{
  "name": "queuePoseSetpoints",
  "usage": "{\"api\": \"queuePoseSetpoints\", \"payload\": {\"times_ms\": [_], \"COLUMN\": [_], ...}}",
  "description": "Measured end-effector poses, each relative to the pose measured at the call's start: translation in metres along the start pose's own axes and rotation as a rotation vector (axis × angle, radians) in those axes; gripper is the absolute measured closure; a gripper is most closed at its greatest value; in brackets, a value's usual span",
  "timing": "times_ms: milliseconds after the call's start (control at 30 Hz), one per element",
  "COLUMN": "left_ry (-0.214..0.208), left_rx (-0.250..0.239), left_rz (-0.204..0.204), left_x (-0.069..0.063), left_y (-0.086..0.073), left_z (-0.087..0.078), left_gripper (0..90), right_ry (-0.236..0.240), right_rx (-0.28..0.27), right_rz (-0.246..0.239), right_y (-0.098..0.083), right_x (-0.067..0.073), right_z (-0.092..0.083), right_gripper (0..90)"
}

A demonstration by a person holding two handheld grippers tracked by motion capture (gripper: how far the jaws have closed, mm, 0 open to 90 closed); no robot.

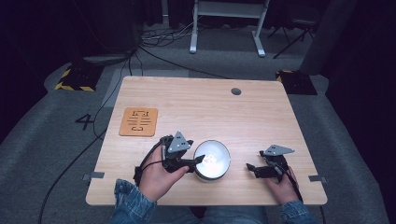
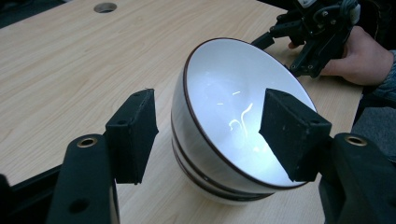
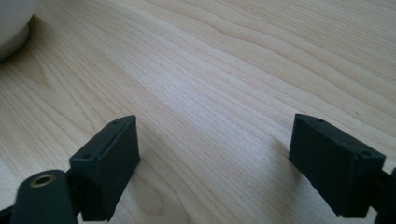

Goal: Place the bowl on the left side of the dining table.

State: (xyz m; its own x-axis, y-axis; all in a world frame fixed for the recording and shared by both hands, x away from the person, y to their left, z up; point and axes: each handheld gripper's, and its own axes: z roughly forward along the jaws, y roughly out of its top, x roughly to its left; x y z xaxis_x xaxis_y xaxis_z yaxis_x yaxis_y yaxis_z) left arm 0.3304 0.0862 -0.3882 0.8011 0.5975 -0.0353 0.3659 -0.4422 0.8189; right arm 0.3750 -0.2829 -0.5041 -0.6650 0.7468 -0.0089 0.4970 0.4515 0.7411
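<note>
A white bowl (image 1: 212, 161) with a dark rim and brown stripes on its outside stands near the table's front edge. In the left gripper view the bowl (image 2: 224, 98) lies between the jaws of my left gripper (image 2: 212, 135). That gripper is open, one pad outside the wall and the other over the inside, with a gap on each side. From above, the left gripper (image 1: 196, 164) reaches the bowl's left rim. My right gripper (image 1: 251, 170) rests to the right of the bowl, apart from it. It is open over bare wood (image 3: 215, 163), with the bowl's edge (image 3: 11, 28) at the upper left.
An orange cut-out coaster (image 1: 138, 122) lies at the table's left. A round cable hole (image 1: 236, 91) sits near the far edge. The wooden table (image 1: 201, 107) stands on grey carpet with cables, and a white desk frame (image 1: 226, 23) is behind it.
</note>
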Motion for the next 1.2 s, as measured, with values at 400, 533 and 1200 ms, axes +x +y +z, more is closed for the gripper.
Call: {"api": "queuePoseSetpoints", "payload": {"times_ms": [400,533,1200], "left_ry": [0.026,0.07,0.102], "left_rx": [0.097,0.135,0.158], "left_rz": [-0.029,-0.015,-0.053], "left_x": [0.003,0.004,0.004], "left_y": [0.011,0.014,0.019], "left_z": [0.034,0.037,0.039], "left_gripper": [49.2,64.4,80.8], "right_ry": [0.0,0.001,0.001], "right_rx": [0.001,0.002,0.003], "right_rz": [-0.003,-0.006,-0.007], "right_y": [0.0,0.0,0.0], "right_x": [0.0,0.0,-0.001], "right_z": [0.0,0.0,0.0], "right_gripper": [16.1,16.1,16.1]}}
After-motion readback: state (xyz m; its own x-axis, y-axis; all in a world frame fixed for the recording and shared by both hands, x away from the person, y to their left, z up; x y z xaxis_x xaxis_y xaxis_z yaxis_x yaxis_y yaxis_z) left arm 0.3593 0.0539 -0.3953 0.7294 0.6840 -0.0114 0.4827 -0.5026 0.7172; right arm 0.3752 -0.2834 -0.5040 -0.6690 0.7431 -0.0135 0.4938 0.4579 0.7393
